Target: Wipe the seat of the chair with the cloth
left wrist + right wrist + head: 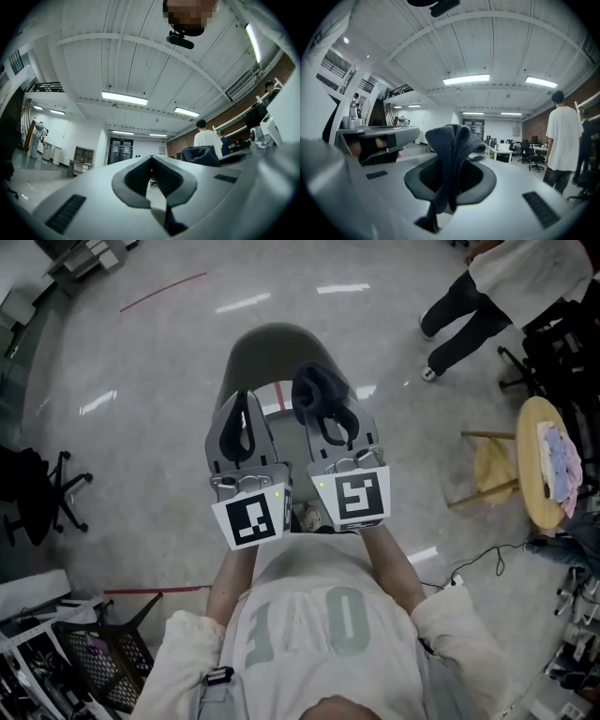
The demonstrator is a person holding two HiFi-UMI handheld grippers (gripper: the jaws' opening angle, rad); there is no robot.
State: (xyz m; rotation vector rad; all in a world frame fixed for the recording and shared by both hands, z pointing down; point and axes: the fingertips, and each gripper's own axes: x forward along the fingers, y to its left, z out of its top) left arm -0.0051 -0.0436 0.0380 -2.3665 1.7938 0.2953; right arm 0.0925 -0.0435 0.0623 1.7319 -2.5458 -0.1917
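A grey chair (277, 351) stands on the floor straight ahead of me, partly hidden behind both grippers, which I hold side by side at chest height above it. My right gripper (322, 401) is shut on a dark blue-grey cloth (316, 386). In the right gripper view the cloth (451, 143) bunches up out of the jaws and hangs down between them. My left gripper (245, 407) is shut with nothing in it, its pads meeting at the tips (151, 161). The left gripper view also catches the cloth (200, 155) off to the right.
A person (487, 298) stands at the far right. A round wooden stool (538, 463) with a pale cloth on it is on the right. A black office chair (39, 491) is on the left and a black crate (98, 654) at the lower left.
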